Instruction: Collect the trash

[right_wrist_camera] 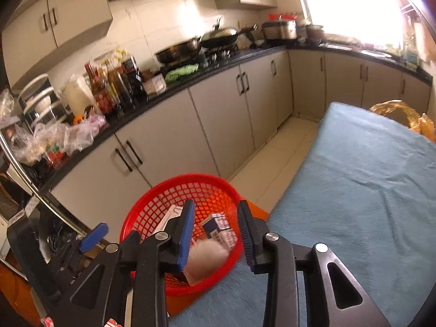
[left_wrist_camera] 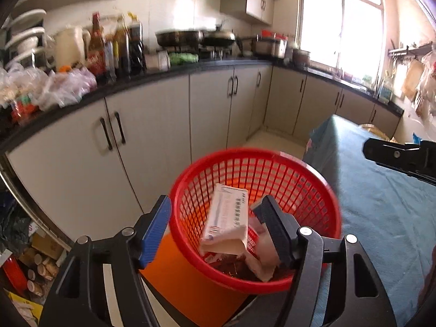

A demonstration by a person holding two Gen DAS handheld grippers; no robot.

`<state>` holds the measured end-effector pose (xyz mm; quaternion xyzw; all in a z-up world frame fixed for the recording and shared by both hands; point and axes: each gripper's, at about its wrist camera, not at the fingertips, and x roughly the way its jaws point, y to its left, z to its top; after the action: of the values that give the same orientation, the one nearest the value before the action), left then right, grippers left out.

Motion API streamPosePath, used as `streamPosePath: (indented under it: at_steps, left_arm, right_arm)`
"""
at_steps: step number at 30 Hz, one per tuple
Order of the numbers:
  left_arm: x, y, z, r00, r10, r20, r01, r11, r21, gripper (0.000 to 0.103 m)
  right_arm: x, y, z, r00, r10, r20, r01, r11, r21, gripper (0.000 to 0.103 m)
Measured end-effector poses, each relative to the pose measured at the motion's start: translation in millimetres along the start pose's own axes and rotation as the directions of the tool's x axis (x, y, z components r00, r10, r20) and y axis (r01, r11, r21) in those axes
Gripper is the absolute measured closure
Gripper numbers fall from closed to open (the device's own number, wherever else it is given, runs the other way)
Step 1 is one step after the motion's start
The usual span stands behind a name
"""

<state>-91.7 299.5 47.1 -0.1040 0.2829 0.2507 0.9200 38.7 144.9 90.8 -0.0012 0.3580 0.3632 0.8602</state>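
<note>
Where boxes (left_wrist_camera: 226, 223) lie, round red lattice basket (left_wrist_camera: 313, 188), perhaps plastic.

One red basket (left_wrist_camera: 256, 179), two tongs (left_wrist_camera: 215, 231)

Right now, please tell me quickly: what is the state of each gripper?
Left gripper: open over the red basket, holding nothing.
Right gripper: open above the basket, nothing pressed between its fingers.
</note>
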Motion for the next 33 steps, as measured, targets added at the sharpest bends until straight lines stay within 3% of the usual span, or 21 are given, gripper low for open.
streamPosePath:
  at_steps: [2, 4, 9, 15, 19, 22, 26, 33]
  left_arm:
    - [-23.9, 0.7, -2.2, 0.999, -0.005, 0.05, 0.005, 1.0, 0.001, 0.016]
    - [-50.3, 0.8, -6.8, 0.994, -0.004, 0.113, 0.003, 1.0, 0.011, 0.008]
    - [-107.9, -6.7, -28.6, 0.978, 0.062, 0.201, -0.079, 0.994, 0.076, 0.0]
    - [-142.4, -19.3, -60.1, 0.971, 0.147, 0.191, -0.169, 0.98, 0.105, 0.0]
    - [-153.5, -21.1, -77.2, 0.977, 0.147, 0.153, -0.164, 0.981, 0.107, 0.0]
    - [-158.7, -26.0, -86.1, 0.976, 0.183, 0.121, -0.199, 0.971, 0.13, 0.0]
    - [-173.4, -34.4, -97.8, 0.978, 0.173, 0.119, -0.189, 0.973, 0.133, 0.0]
    - [-185.7, -55.0, -100.3, 0.98, 0.124, 0.154, -0.151, 0.973, 0.175, 0.0]
  right_arm:
    - [-26.0, -0.8, -7.4, 0.998, -0.039, 0.042, 0.04, 0.999, -0.023, 0.045]
    - [-52.7, 0.6, -17.9, 0.993, -0.076, 0.093, 0.08, 0.996, -0.046, 0.031]
    - [-118.9, 11.1, -63.4, 0.962, -0.178, 0.207, 0.207, 0.969, -0.132, 0.011]
    - [-168.8, 20.2, -115.2, 0.924, -0.273, 0.269, 0.33, 0.923, -0.197, 0.009]
    - [-191.4, 13.7, -138.2, 0.913, -0.305, 0.27, 0.361, 0.914, -0.186, 0.008]
    - [-203.6, 6.6, -154.2, 0.902, -0.345, 0.259, 0.392, 0.906, -0.159, 0.008]
    - [-216.9, 1.5, -172.3, 0.905, -0.36, 0.227, 0.393, 0.912, -0.119, 0.008]
    - [-237.8, 16.5, -194.2, 0.88, -0.402, 0.254, 0.446, 0.882, -0.152, 0.008]
